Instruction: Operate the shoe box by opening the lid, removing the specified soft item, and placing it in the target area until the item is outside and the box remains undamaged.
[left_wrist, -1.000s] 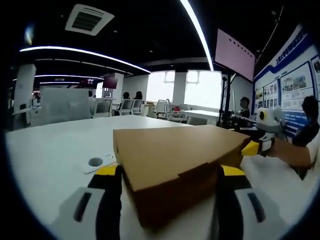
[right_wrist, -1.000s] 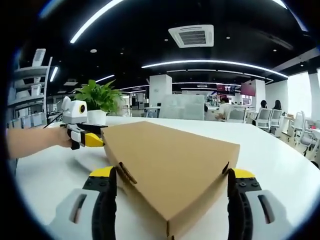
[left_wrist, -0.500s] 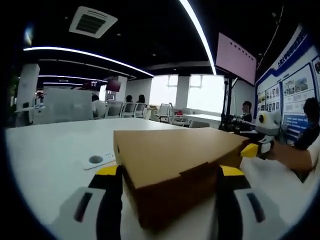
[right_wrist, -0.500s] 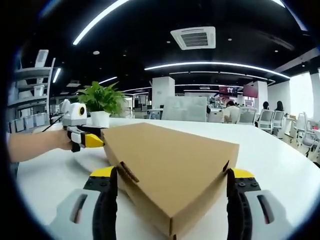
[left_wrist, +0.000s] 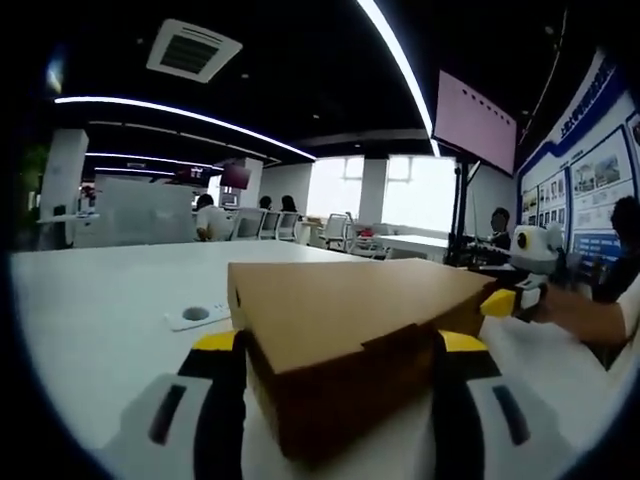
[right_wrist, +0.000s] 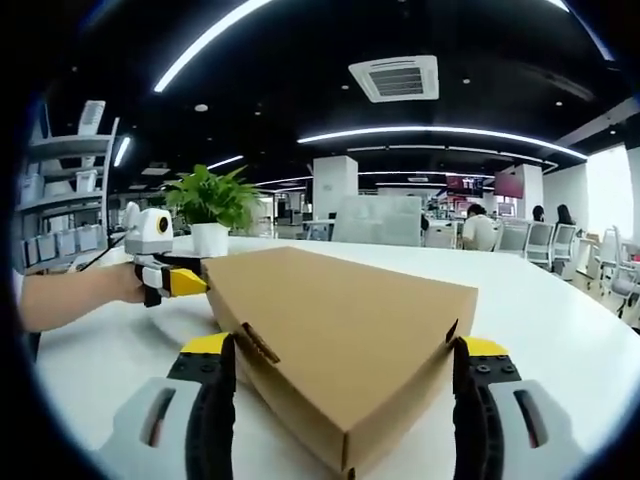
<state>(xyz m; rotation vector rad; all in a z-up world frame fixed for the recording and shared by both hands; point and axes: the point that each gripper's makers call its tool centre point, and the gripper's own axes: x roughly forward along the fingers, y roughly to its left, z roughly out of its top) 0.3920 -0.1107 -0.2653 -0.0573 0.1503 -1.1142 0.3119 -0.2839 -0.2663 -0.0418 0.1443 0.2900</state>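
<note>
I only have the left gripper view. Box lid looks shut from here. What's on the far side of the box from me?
Observer: The right claw straddles another corner of the shoe box, jaws apart on either side.
Operator: Is the lid lifted on that side?
Observer: No, from the right gripper view the lid lies flat, with a small tab slot near its edge.
Operator: Anything behind my claw?
Observer: A potted plant stands on the white table beyond the left claw, which sits at the box's far corner.
</note>
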